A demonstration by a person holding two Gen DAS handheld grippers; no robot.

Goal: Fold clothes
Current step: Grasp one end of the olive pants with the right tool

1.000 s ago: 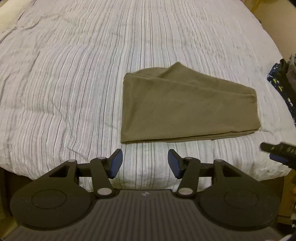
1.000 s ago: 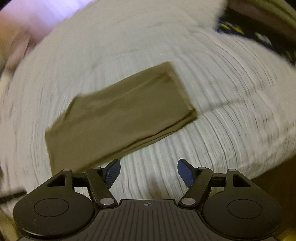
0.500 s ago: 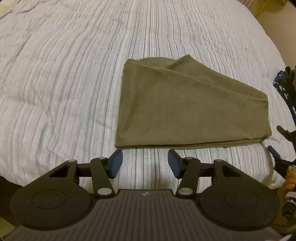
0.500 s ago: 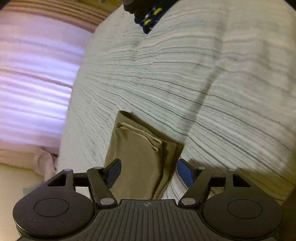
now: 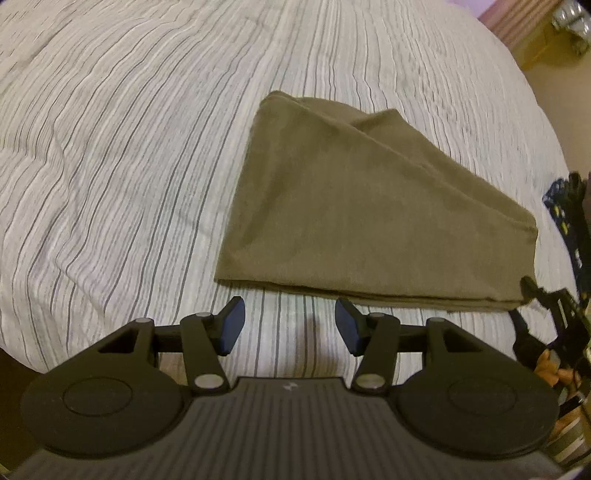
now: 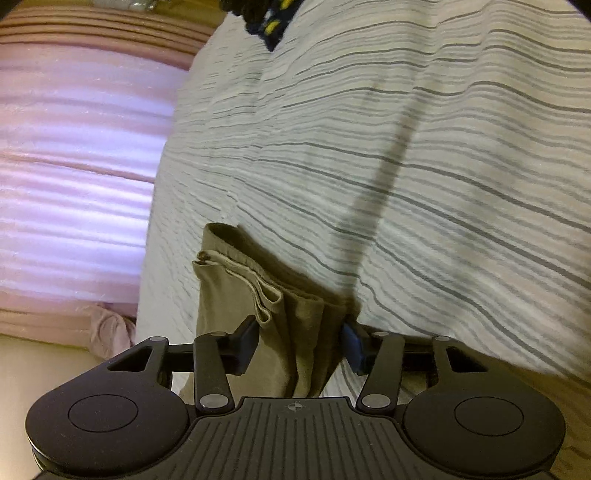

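Left gripper [image 5: 286,326] hovering with jaws wide and empty; right gripper [image 6: 301,345] straddling the end of a folded olive-green garment [image 5: 373,218].

Garment lies flat on the striped bedspread [image 5: 122,147], its near edge just beyond the left gripper. Right gripper's jaws stand at either side of the layered hem [image 6: 258,291]; firm contact cannot be told. Dark patterned clothing [image 6: 266,18] lies at the bed's far edge.

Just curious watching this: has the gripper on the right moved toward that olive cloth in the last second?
Yes. The right gripper has come in over the end of the olive cloth, which lies on the striped bedspread; its layered edge now sits between the open jaws.
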